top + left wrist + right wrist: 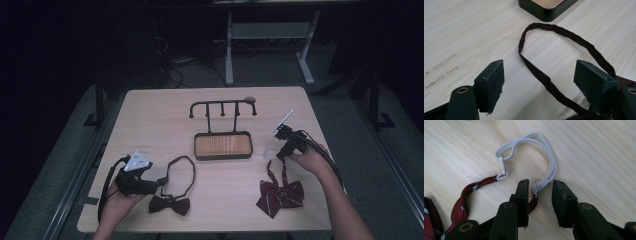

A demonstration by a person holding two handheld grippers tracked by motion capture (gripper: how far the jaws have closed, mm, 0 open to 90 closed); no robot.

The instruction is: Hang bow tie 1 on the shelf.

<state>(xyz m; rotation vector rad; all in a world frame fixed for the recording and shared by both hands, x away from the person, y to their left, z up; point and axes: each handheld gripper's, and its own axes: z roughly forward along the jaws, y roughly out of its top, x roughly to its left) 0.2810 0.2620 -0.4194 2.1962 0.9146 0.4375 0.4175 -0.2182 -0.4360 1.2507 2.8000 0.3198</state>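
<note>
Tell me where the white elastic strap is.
In the right gripper view, the white elastic strap lies on the table, one end between the right gripper.

Two bow ties [279, 195] flat on table

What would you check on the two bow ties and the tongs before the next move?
1. White elastic strap of the red striped bow tie lies between the right tongs: ok.
2. Right pads pressing on the strap: not ok, gap remains.
3. Left tongs open: ok.
4. Dark maroon bow tie neck loop between the left jaws: ok.
5. Black hook rack with wooden tray unobstructed: ok.
</note>
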